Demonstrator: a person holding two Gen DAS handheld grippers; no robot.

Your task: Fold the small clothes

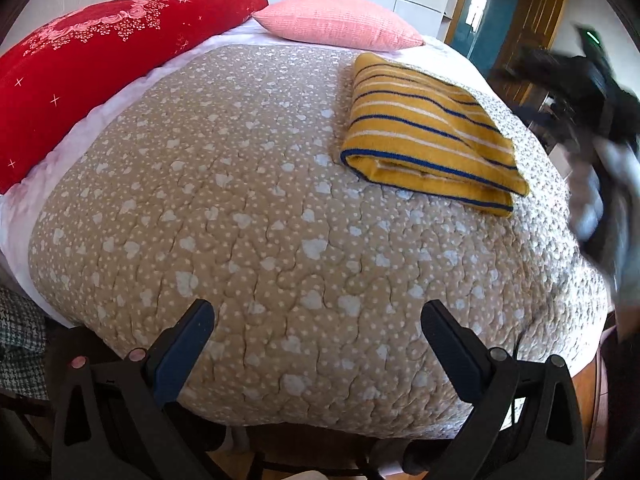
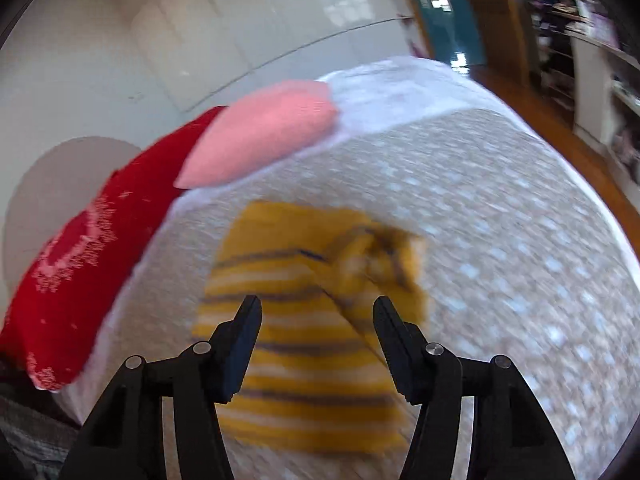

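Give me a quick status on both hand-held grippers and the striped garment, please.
Left hand-held gripper open, empty, above the quilt. Right hand-held gripper open, empty. Yellow striped garment folded on quilt. Nothing in the way.

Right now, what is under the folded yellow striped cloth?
The folded cloth lies on the beige quilt that covers the bed. The quilt patch beneath it is covered, so anything there cannot be seen.

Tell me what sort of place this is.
Most likely a home bedroom. A bed with a tan quilted bedspread carries a red embroidered pillow and a pink ribbed pillow; a folded yellow striped garment lies on it. White glossy wardrobe doors stand behind.
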